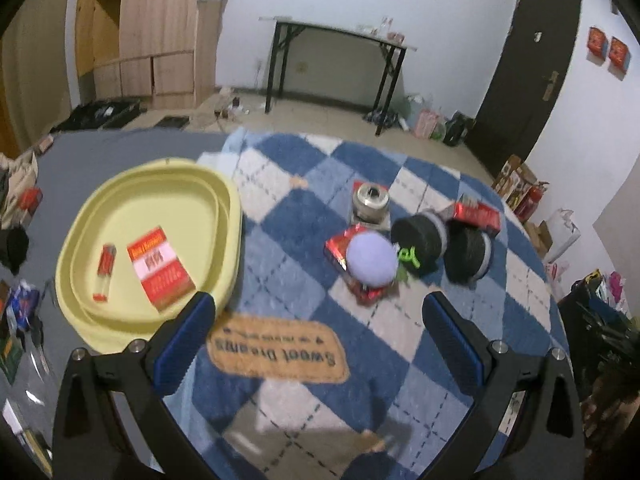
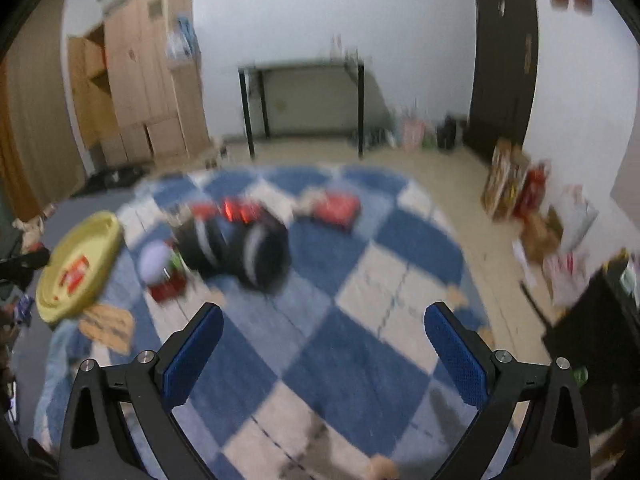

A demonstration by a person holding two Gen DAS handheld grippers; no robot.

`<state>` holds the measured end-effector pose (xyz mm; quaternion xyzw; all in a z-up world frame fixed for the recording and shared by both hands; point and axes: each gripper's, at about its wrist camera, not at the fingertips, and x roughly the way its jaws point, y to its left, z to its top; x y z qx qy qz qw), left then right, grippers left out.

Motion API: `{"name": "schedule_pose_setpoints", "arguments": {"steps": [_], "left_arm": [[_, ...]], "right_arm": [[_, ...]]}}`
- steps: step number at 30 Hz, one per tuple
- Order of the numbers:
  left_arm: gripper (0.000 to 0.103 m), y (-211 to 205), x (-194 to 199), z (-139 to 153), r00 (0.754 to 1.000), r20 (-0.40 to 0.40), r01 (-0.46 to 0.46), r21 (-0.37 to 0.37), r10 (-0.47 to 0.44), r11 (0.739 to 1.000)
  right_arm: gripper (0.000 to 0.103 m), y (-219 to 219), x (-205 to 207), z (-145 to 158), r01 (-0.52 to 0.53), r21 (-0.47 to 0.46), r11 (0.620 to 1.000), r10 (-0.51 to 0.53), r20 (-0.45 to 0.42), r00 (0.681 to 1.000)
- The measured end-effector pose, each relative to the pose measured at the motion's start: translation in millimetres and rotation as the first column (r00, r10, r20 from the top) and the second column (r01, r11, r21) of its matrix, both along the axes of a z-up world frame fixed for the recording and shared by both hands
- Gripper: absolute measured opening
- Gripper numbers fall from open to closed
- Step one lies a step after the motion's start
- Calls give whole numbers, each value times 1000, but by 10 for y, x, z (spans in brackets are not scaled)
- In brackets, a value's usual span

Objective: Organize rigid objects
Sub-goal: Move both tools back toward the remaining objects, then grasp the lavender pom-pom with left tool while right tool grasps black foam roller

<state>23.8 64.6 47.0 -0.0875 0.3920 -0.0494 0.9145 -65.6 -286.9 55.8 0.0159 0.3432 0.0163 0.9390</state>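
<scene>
Room: white-walled, with a wooden cabinet (image 1: pixel 148 36), a black-legged folding table (image 1: pixel 336 36) by the far wall and a dark door (image 1: pixel 528 76).
Surface: blue-and-white checked rug (image 1: pixel 304 216) spread over a grey surface; a tan "Sweet Dreams" patch (image 1: pixel 276 350) lies near the viewer.
Collecting place: yellow tray (image 1: pixel 80 240) at the rug's left edge, seemingly the spot where sorted items go.
Already in tray: red-and-white card box (image 1: pixel 162 270) and a small red-capped stick-like item (image 1: pixel 104 272), lying flat side by side, apart.
Still on rug: metal tin (image 1: pixel 371 200), lilac round lid or ball (image 1: pixel 372 258) resting on a red foil packet (image 1: pixel 340 246), a green clip (image 1: pixel 408 256) just beside it, and two black cylinders (image 1: pixel 420 240) on their sides, touching.
More on rug: red packet (image 1: pixel 478 216) behind the cylinders; another red packet (image 2: pixel 336 208) lies apart in the right wrist view.
Left claw (image 1: pixel 320 340): released, jaws spread wide, nothing between them; it hangs over the rug between tray and cluster, angled down.
Right claw (image 2: pixel 324 348): released too, wide and empty, over bare rug to the right of the cylinders; this view is blurred.
Judgement: with both claws empty and the cluster unsorted, the job looks early; the next pick is likely from the cluster.
Risk: the cylinders could roll when nudged, and the lilac piece may slide off its packet.
</scene>
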Motion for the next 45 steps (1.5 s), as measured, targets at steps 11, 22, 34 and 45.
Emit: {"name": "schedule_pose_setpoints", "arguments": {"steps": [11, 22, 34, 45], "left_arm": [[103, -285, 268, -324, 998, -40, 38, 0, -38, 999], [94, -603, 1018, -745, 988, -62, 143, -25, -144, 989], [53, -607, 1142, -964, 979, -59, 195, -47, -197, 980], [54, -618, 1196, -971, 983, -54, 173, -63, -177, 983]], "right_arm": [[103, 328, 488, -283, -59, 67, 996, 62, -47, 997], [102, 698, 1384, -817, -87, -15, 996, 87, -9, 996], [57, 682, 1842, -1025, -163, 84, 983, 161, 26, 987], [86, 831, 1915, -1153, -107, 27, 994, 108, -45, 993]]}}
